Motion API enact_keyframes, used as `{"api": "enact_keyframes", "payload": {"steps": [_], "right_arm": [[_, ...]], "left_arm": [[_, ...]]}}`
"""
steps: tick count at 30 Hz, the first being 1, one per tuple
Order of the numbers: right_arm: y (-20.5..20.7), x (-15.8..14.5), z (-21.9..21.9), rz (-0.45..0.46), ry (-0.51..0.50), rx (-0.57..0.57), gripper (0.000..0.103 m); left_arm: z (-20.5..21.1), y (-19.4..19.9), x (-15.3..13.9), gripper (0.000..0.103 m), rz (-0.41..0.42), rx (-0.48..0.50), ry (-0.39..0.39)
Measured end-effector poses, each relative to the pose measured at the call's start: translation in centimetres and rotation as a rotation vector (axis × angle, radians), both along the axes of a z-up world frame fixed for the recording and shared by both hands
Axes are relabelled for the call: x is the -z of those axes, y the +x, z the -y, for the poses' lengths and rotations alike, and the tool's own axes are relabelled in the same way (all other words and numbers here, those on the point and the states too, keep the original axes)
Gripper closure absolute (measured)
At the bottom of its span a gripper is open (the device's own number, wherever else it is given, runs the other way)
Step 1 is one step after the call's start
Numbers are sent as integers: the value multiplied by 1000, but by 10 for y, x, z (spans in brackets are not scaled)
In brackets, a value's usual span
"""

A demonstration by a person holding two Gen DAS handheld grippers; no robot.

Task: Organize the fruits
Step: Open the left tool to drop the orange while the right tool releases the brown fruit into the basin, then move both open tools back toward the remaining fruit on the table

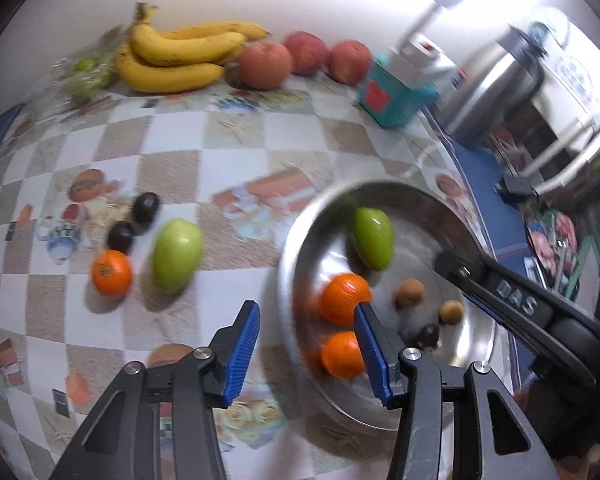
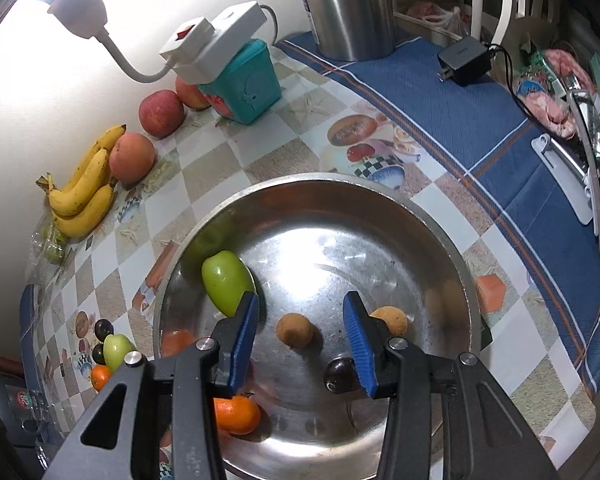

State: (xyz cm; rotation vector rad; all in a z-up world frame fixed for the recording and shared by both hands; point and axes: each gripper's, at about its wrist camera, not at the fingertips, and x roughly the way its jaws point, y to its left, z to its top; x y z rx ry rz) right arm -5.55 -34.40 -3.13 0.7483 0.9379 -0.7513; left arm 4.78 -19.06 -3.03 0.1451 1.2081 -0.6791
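Checkered tablecloth (image 1: pixel 236 132) with printed food pictures fills the left wrist view, and bananas (image 1: pixel 180 56) and apples (image 1: pixel 300 56) lie along the white wall. From the left gripper (image 1: pixel 306 350), whose blue pads stand apart with nothing between them, the loose fruits lie at about ten o'clock: an orange (image 1: pixel 112 274), a green fruit (image 1: pixel 176 254) with its long axis running roughly twelve to six, and two dark fruits (image 1: pixel 134 222). The steel bowl (image 1: pixel 296 248) is at one o'clock and already holds several fruits. I judge the left hand is the nearer one for the loose group.

Blue cloth (image 2: pixel 440 92) and a kettle (image 2: pixel 348 4) back the right wrist view. The right gripper (image 2: pixel 300 346) hangs over the bowl, jaws parted and empty, a small brown fruit (image 2: pixel 294 330) lying below the gap. The loose group sits far at nine o'clock.
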Motion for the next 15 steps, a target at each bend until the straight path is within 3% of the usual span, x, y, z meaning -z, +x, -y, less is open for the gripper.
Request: {"api": "enact_keyframes", "payload": {"steps": [15], "right_arm": [[25,-8,-33,-14,-19,-126,58]], "left_arm": [[-75,61,-12,50,78,-279,30]]}}
